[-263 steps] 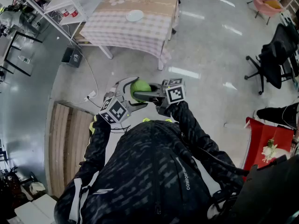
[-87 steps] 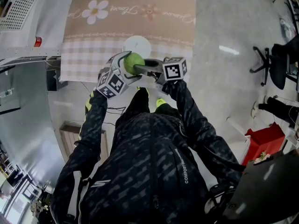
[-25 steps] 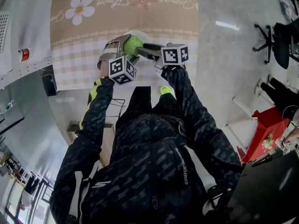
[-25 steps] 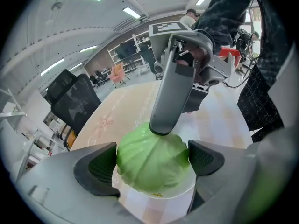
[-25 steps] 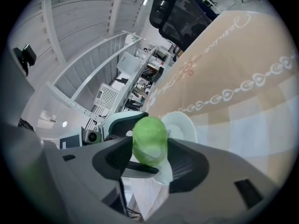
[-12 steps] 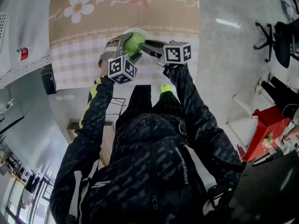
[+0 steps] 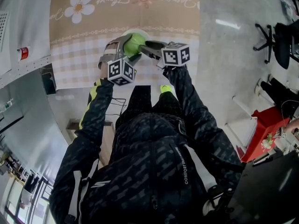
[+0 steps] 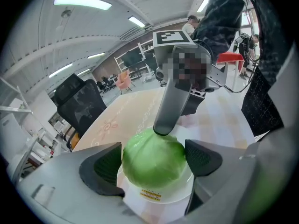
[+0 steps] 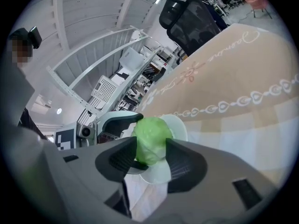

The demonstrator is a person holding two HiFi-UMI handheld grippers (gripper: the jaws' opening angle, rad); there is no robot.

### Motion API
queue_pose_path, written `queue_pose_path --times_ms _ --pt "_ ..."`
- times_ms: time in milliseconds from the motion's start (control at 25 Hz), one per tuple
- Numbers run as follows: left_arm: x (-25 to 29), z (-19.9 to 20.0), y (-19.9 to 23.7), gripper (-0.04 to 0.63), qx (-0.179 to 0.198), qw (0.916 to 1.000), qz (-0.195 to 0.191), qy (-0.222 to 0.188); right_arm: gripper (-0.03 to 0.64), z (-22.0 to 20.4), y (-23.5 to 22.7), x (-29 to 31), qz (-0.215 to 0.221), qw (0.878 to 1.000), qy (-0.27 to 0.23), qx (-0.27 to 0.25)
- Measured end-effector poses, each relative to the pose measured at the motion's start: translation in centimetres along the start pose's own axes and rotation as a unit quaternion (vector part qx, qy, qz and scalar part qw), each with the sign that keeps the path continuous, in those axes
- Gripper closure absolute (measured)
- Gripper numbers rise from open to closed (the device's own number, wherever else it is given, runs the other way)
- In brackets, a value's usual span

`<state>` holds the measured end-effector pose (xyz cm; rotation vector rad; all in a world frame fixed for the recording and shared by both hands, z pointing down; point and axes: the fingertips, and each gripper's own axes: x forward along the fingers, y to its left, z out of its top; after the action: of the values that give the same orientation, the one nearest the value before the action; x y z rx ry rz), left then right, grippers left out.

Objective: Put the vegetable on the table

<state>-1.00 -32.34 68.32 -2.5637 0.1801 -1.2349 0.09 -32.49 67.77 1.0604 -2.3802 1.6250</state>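
Green cabbage [image 8: 153, 157] was down already: it sat on a white plate [image 8: 180, 190] on the table [image 7: 163, 13]. So the carry part looked done, and only the let-go and pull-back were left, imo. Neither tool was clear of it yet.

Left gripper [image 8: 152, 164]: the cabbage lay btwn its fingers [image 8: 100, 169], close up to the pad on that view's left. A sliver of plate showed btwn the cabbage and the other pad. So the jaws stood wide and weren't clamping. They'd just been closing a little w/ the cabbage btwn them.

Right gripper [image 9: 152, 160]: the cabbage sat right at its fingertips w/ both pads [image 9: 184, 164] up against its sides. I could make out no gap, so I read it as a grip, fairly wide. These jaws had just been closing too, cabbage btwn them. In the left gripper view one of its fingers rested on the cabbage's far top edge.

Left to do, prob.: spread the right jaws, then back both tools off w/o nudging the cabbage off the plate.

Cabbage itself: round head, pale-to-bright green, smooth waxy leaves w/ faint veins, looked intact. It covered most of the plate, w/ only the rim showing round it. A label [image 8: 150, 193] sat on the plate's near rim, print too small to read. The cloth [image 7: 84, 55] was tan w/ flowers beyond the fingers and pale checks beneath them.
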Motion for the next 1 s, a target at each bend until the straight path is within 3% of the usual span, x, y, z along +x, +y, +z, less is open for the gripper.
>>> queue_pose_path --times_ms 600,840,1000 --pt "-2.3 0.0 0.9 0.172 -0.035 0.9991 0.026 -0.005 0.44 2.2 1.9 -1.7 -0.043 0.996 -0.003 -0.08" --pt "-4.0 0.6 1.7 0.175 -0.057 0.9973 0.045 -0.008 0.517 2.8 3.7 -2.4 -0.039 0.994 -0.016 -0.101" --pt "-5.5 1.6 1.8 0.227 -0.106 0.9918 0.057 -0.043 0.578 2.7 5.6 -2.7 -0.016 0.994 -0.019 -0.109"
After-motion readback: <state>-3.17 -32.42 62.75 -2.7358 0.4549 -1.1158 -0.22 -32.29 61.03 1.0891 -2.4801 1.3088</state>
